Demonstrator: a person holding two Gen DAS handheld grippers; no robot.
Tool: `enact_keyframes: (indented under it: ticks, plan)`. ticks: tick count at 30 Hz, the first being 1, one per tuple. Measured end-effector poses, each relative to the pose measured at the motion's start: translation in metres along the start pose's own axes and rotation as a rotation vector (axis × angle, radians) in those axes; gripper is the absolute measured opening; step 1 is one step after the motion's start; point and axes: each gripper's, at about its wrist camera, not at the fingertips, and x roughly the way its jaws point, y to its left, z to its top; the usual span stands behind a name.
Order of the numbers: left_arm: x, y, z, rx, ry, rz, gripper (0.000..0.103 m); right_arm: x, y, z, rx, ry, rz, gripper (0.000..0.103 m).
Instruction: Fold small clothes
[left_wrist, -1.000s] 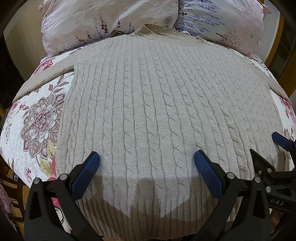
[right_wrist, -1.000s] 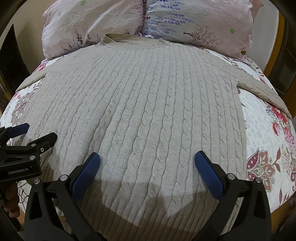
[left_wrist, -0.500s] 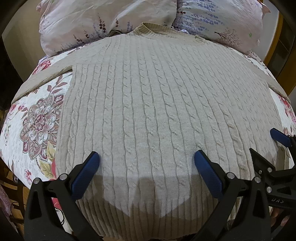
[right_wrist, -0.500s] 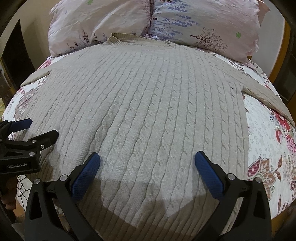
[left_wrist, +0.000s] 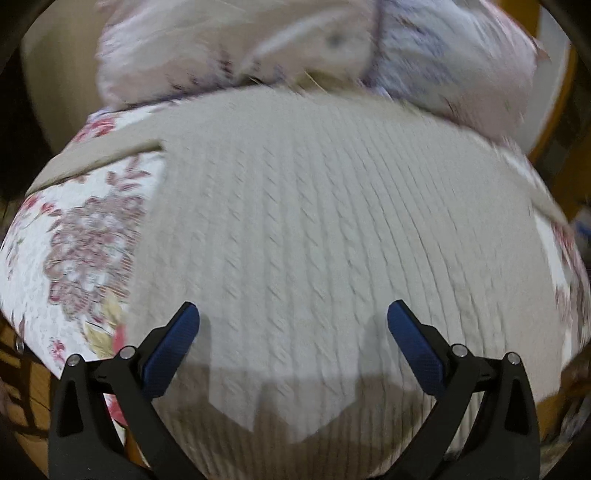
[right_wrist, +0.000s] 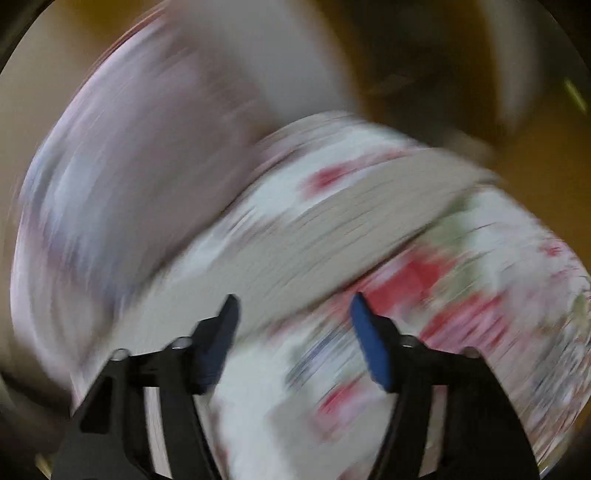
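A beige cable-knit sweater (left_wrist: 314, 229) lies flat on the floral bedspread (left_wrist: 85, 236), sleeves spread to both sides. My left gripper (left_wrist: 293, 325) is open and empty, hovering over the sweater's lower body near the hem. The right wrist view is heavily blurred: my right gripper (right_wrist: 293, 314) is open, with its fingers narrower apart than before, and points at the sweater's right sleeve (right_wrist: 351, 221) lying across the bedspread (right_wrist: 498, 295). It holds nothing.
Two pale floral pillows (left_wrist: 258, 48) lie at the head of the bed behind the collar; one pillow (right_wrist: 129, 177) shows left in the right wrist view. Orange-brown wooden furniture (left_wrist: 554, 103) stands to the right. The bed's near edge drops off below the hem.
My right gripper has swung fast to the right, from the sweater's body to its right sleeve, and its fingers have narrowed. My left gripper has shifted slightly; the right gripper has left its view.
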Motion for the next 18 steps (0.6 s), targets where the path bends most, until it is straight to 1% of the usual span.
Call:
enact_keyframes:
  ticks: [2,4,6,7,8,10,11,12,13,14,16,18]
  plan:
    - [-0.004,0.01,0.008,-0.041,-0.021,0.028,0.101,0.011,-0.032,0.03,0.129,-0.012,-0.03,0.057]
    - [-0.007,0.019,0.017,-0.07,-0.028,0.053,0.101,0.025,-0.055,0.046,0.209,0.011,-0.066,0.056]
    - [-0.009,0.032,0.026,-0.099,-0.03,0.092,0.101,0.037,-0.066,0.049,0.257,0.038,-0.091,0.051]
    - [-0.01,0.036,0.029,-0.108,-0.035,0.11,0.101,0.038,-0.07,0.049,0.276,0.023,-0.082,0.047]
    - [-0.012,0.045,0.034,-0.128,-0.048,0.15,0.101,0.04,-0.072,0.051,0.278,0.01,-0.08,0.046]
    - [-0.014,0.061,0.041,-0.171,-0.056,0.181,0.101,0.044,-0.073,0.051,0.254,0.008,-0.067,0.034]
    - [-0.014,0.069,0.045,-0.2,-0.058,0.191,0.101,0.049,-0.074,0.05,0.241,0.02,-0.063,0.014]
    - [-0.014,0.077,0.047,-0.222,-0.061,0.193,0.101,0.055,-0.07,0.052,0.229,0.023,-0.063,0.008]
    - [-0.014,0.087,0.049,-0.251,-0.065,0.193,0.101,0.056,-0.061,0.053,0.203,0.002,-0.079,0.008]
    - [-0.015,0.101,0.053,-0.292,-0.068,0.184,0.101,0.05,-0.049,0.052,0.17,-0.038,-0.073,0.008]
    - [-0.015,0.134,0.061,-0.379,-0.076,0.111,0.101,0.034,-0.015,0.047,0.089,-0.11,-0.02,0.008]
    - [-0.011,0.16,0.068,-0.442,-0.076,0.047,0.101,0.018,0.033,0.033,-0.008,-0.156,0.077,0.007]
